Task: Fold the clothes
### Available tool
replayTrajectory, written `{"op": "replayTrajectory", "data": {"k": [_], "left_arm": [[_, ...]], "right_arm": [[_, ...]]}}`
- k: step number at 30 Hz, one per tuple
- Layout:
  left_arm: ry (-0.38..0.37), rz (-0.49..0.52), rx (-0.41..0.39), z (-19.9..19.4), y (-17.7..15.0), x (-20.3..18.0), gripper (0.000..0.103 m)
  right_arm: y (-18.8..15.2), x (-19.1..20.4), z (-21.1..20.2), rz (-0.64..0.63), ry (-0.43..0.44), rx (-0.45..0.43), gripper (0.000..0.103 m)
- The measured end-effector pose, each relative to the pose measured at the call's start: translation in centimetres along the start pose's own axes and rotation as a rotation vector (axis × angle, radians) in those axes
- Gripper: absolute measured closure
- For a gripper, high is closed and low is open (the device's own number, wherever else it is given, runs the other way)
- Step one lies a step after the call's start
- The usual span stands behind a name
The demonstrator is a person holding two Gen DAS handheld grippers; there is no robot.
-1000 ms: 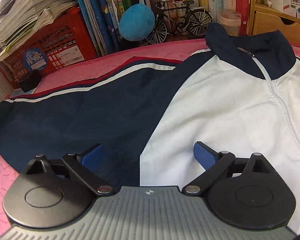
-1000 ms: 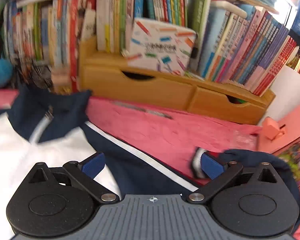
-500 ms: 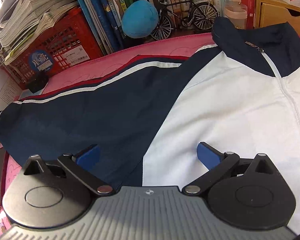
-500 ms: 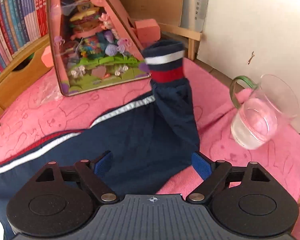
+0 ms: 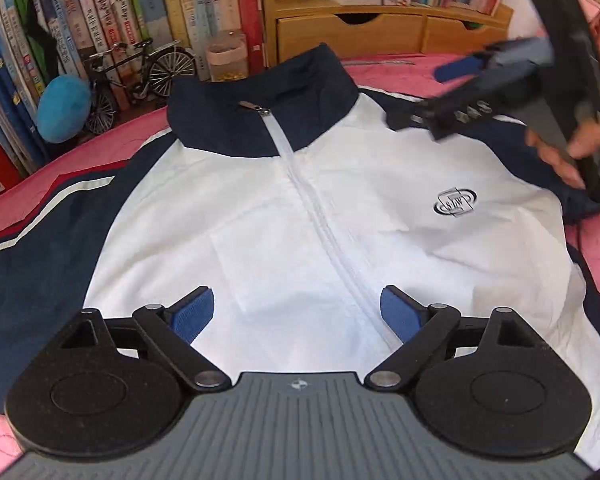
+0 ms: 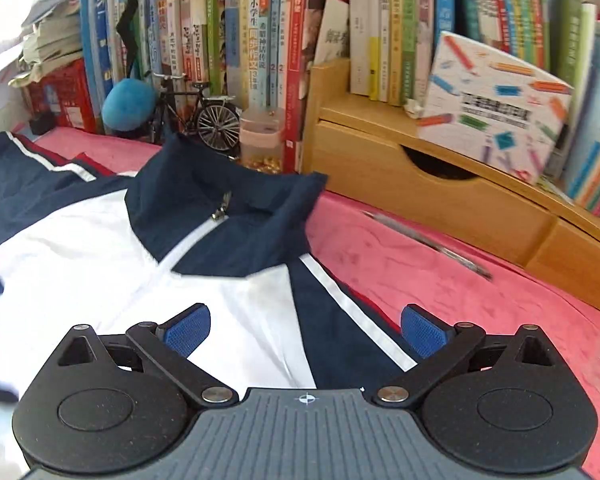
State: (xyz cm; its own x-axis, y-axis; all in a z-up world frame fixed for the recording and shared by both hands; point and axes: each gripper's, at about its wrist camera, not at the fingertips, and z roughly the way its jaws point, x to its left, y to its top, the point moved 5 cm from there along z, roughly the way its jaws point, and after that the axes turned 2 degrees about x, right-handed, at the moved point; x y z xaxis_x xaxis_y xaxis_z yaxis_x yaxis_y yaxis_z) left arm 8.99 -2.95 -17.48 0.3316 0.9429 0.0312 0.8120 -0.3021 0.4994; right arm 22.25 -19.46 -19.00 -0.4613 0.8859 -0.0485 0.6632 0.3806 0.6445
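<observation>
The left tool (image 5: 296,312) hovers over the lower front of a white-and-navy jacket (image 5: 340,208), its jaws closing with nothing between the blue pads. The right tool (image 6: 304,330) hangs above the jacket's shoulder seam, jaws opening and likewise empty; a hand (image 5: 568,148) grips its handle. The jacket lies flat and zipped on the pink cloth (image 6: 440,272) covering the worktop, collar (image 5: 260,112) toward the far edge. Along that edge stand a model bicycle (image 6: 196,114), a blue plush ball (image 6: 128,106), a wooden drawer unit (image 6: 420,184) and rows of books (image 6: 260,40).
</observation>
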Motion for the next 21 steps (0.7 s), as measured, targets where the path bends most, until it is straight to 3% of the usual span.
{"op": "replayTrajectory", "data": {"k": [3, 5, 6, 7, 8, 10, 12, 14, 16, 18, 20, 21], "left_arm": [[0.022, -0.045, 0.024, 1.3, -1.1, -0.7, 0.011], [0.036, -0.091, 0.016, 1.8, -1.3, -0.4, 0.009], [0.045, -0.106, 0.008, 2.0, -1.3, -0.3, 0.008], [0.057, -0.108, -0.001, 2.2, -1.1, -0.4, 0.007], [0.072, -0.103, -0.012, 2.5, -0.9, -0.5, 0.006], [0.083, -0.099, -0.032, 3.4, -0.3, -0.6, 0.001], [0.075, -0.11, -0.039, 4.3, 0.4, -0.7, 0.0], [0.079, -0.119, -0.059, 4.9, 1.1, -0.7, 0.0], [0.096, -0.123, -0.038, 4.9, 1.8, -0.6, 0.004], [0.141, -0.128, -0.066, 3.7, 2.0, 0.5, 0.012], [0.153, -0.161, -0.16, 1.9, 2.0, 3.4, 0.005], [0.137, -0.186, -0.19, 1.6, 2.0, 5.3, 0.0]], "right_arm": [[1.7, 0.1, 4.1, 0.08, 0.02, 0.037, 0.004], [2.2, 0.0, 6.1, 0.11, 0.016, 0.079, 0.028], [2.8, 0.3, 6.2, 0.112, 0.011, 0.078, 0.055], [3.3, 0.6, 6.2, 0.114, 0.005, 0.077, 0.072], [3.8, 0.9, 6.4, 0.105, -0.023, 0.07, 0.074], [4.6, 1.1, 7.9, 0.031, -0.135, 0.048, 0.087], [5.8, 0.6, 9.1, 0.033, -0.175, 0.02, 0.09], [7.2, 0.5, 10.7, 0.022, -0.218, 0.008, 0.091], [8.3, 0.6, 11.3, 0.025, -0.205, 0.013, 0.093], [8.6, -0.3, 9.8, 0.117, -0.096, -0.021, 0.089], [8.3, -1.4, 7.3, 0.186, -0.004, -0.073, 0.066], [7.7, -1.9, 6.2, 0.182, 0.015, -0.079, 0.031]]}}
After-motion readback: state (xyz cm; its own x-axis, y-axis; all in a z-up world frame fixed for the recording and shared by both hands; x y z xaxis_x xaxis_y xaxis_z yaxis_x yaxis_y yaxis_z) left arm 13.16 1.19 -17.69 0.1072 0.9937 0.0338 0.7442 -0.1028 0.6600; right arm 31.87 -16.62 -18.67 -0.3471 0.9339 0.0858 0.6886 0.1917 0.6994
